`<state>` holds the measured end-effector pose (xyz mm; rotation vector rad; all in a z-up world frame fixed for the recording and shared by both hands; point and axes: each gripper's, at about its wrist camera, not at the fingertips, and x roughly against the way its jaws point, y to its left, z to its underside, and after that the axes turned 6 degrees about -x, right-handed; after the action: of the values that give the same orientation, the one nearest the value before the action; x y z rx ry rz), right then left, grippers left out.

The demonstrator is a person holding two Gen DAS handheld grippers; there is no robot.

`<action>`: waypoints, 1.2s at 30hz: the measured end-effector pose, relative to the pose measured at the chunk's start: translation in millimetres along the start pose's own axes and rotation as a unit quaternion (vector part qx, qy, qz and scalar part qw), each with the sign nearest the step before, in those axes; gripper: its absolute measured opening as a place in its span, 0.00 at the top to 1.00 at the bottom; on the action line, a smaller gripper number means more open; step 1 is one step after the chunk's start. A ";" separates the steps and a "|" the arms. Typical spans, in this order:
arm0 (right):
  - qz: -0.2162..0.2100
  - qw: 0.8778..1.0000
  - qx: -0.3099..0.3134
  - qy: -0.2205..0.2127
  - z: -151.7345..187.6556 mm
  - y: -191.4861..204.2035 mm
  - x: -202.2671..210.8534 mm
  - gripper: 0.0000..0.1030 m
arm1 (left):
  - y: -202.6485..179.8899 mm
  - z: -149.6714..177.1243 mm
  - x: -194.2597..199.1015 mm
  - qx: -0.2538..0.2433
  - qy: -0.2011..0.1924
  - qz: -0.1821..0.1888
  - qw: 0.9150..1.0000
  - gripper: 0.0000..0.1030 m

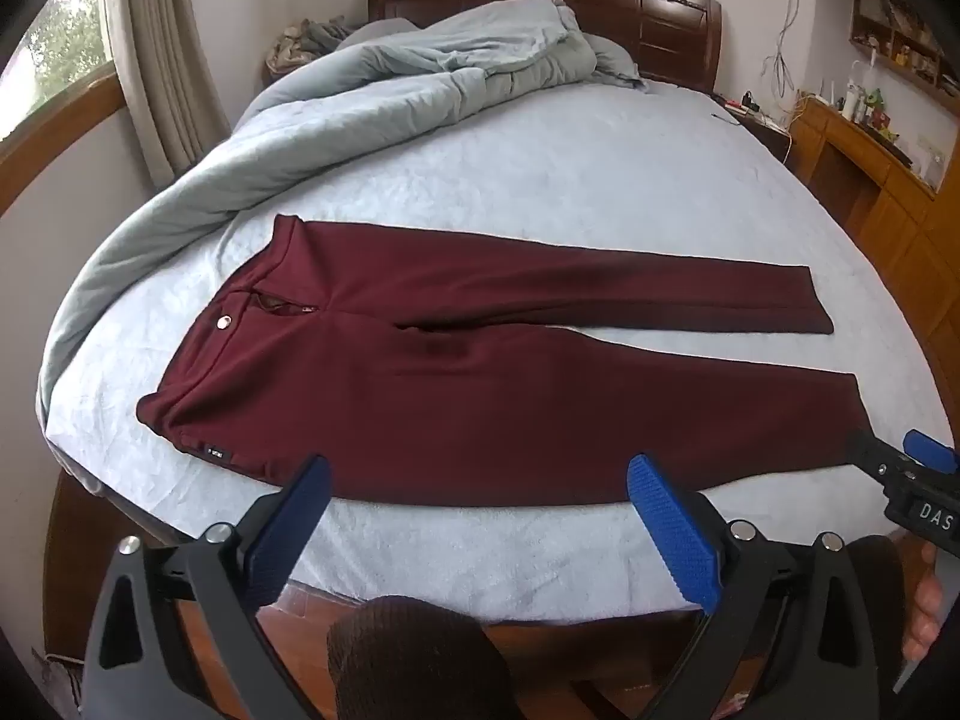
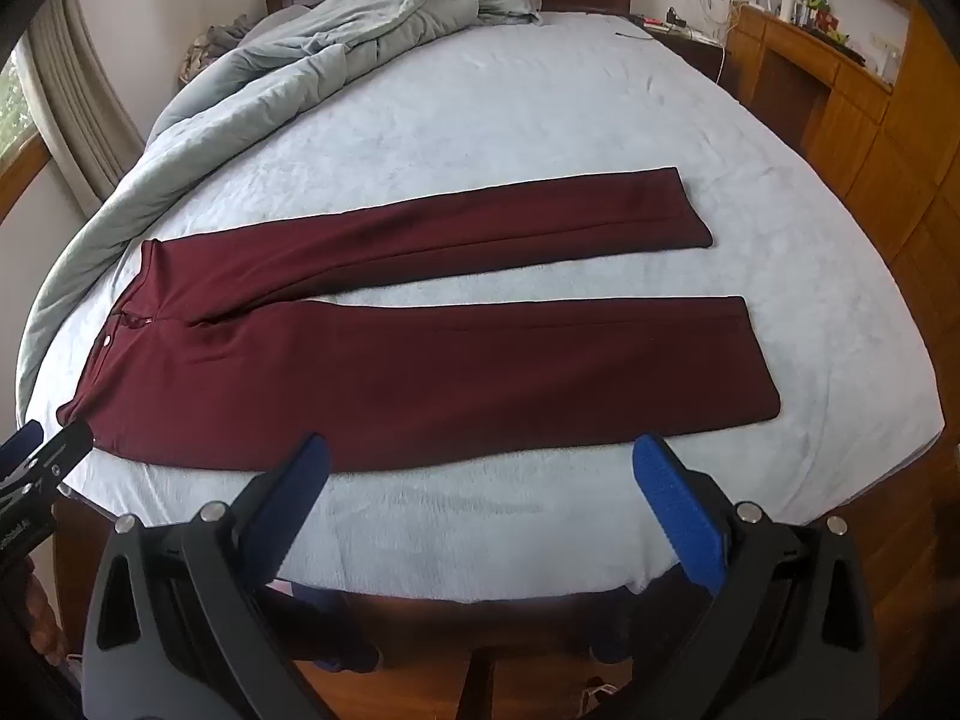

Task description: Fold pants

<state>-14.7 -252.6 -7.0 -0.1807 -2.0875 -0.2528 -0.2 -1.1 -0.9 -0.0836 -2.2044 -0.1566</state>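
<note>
Dark red pants [image 1: 480, 384] lie flat on the pale blue bed sheet [image 1: 570, 180], waistband to the left, both legs spread apart toward the right. They also show in the right wrist view [image 2: 420, 372]. My left gripper [image 1: 477, 474] is open and empty, hovering at the near edge of the pants by the waist and thigh. My right gripper [image 2: 480, 456] is open and empty, near the front edge of the nearer leg. The right gripper also shows at the right edge of the left wrist view [image 1: 900, 462].
A rumpled grey-blue duvet [image 1: 360, 102] is piled along the left and far side of the bed. A dark wooden headboard [image 1: 660, 18] stands behind. A wooden desk with small items [image 1: 870, 138] stands at the right. The bed's wooden frame [image 2: 480, 618] runs below the grippers.
</note>
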 end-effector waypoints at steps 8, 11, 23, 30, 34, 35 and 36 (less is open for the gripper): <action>0.001 1.000 -0.003 0.000 -6.1 -0.5 -9.0 0.02 | 4.1 -0.5 -6.3 0.001 0.010 0.008 1.000 0.04; 0.004 1.000 -0.005 0.001 -5.2 -0.4 -10.9 0.02 | 14.8 -0.6 -8.7 0.002 0.008 0.005 1.000 0.04; 0.009 1.000 -0.006 0.001 -5.7 -3.1 -16.2 0.02 | 17.2 -3.0 -19.0 0.001 0.012 0.003 1.000 0.04; 0.010 1.000 -0.007 -0.002 -5.4 -4.2 -16.2 0.02 | 10.7 -4.6 -15.2 -0.003 0.008 0.005 1.000 0.04; 0.010 1.000 -0.007 -0.002 -5.5 -4.5 -16.2 0.02 | 10.2 -4.9 -15.4 -0.004 0.008 0.006 1.000 0.04; 0.010 1.000 -0.007 -0.002 -5.5 -4.5 -16.2 0.02 | 9.9 -5.3 -15.4 -0.004 0.008 0.007 1.000 0.04; 0.010 1.000 -0.007 -0.002 -5.4 -4.6 -16.3 0.02 | 9.8 -5.4 -15.4 -0.004 0.008 0.007 1.000 0.04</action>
<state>-3.1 -258.8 -18.9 -0.2104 -2.0867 -0.2559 14.4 7.7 -9.2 -0.1016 -2.1867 -0.1591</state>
